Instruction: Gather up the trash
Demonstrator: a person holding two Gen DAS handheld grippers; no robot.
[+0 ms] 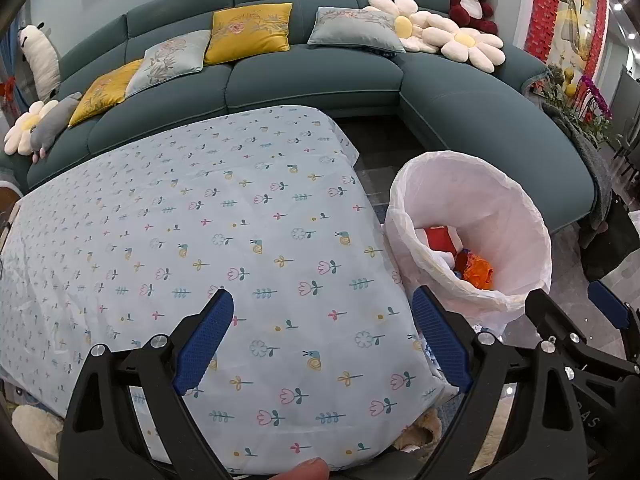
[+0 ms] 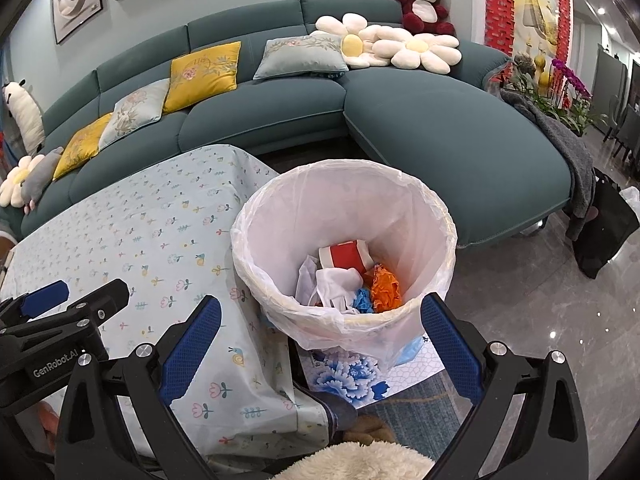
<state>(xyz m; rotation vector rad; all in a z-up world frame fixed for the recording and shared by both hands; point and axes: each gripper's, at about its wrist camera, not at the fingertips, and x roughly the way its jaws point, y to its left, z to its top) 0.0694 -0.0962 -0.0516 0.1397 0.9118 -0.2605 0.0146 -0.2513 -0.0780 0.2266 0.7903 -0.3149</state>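
Lying at the bottom of the round bin lined with a thin white plastic bag [image 2: 436,220], the collected trash forms a loose heap: a crumpled orange wrapper [image 2: 385,289], a crumpled blue scrap [image 2: 363,301], wads of white paper or tissue [image 2: 334,284], and a red-and-white carton-like piece [image 2: 347,255]. Each item looks light, soft and easily crushed; a pinch across a raised fold or crease would likely hold better than a grip on a flat face, and the glossy wrappers may slide between smooth pads. The liner itself appears flimsy and apt to tear or pull off the rim if snagged. In the left wrist view the same bin [image 1: 532,216] stands on the floor just beside the corner of the low table covered by a pale blue cloth printed with small flowers and snails [image 1: 208,216]; no loose trash shows on that cloth. The right gripper [image 2: 320,342] hangs above the near rim of the bin, its blue-padded fingers spread wide and holding nothing. The left gripper [image 1: 324,338] hovers over the tablecloth, likewise spread and empty. Behind stands a teal sectional sofa [image 2: 440,132] with yellow and grey cushions, white daisy-shaped pillows and a red-and-white plush bear [image 2: 420,0].
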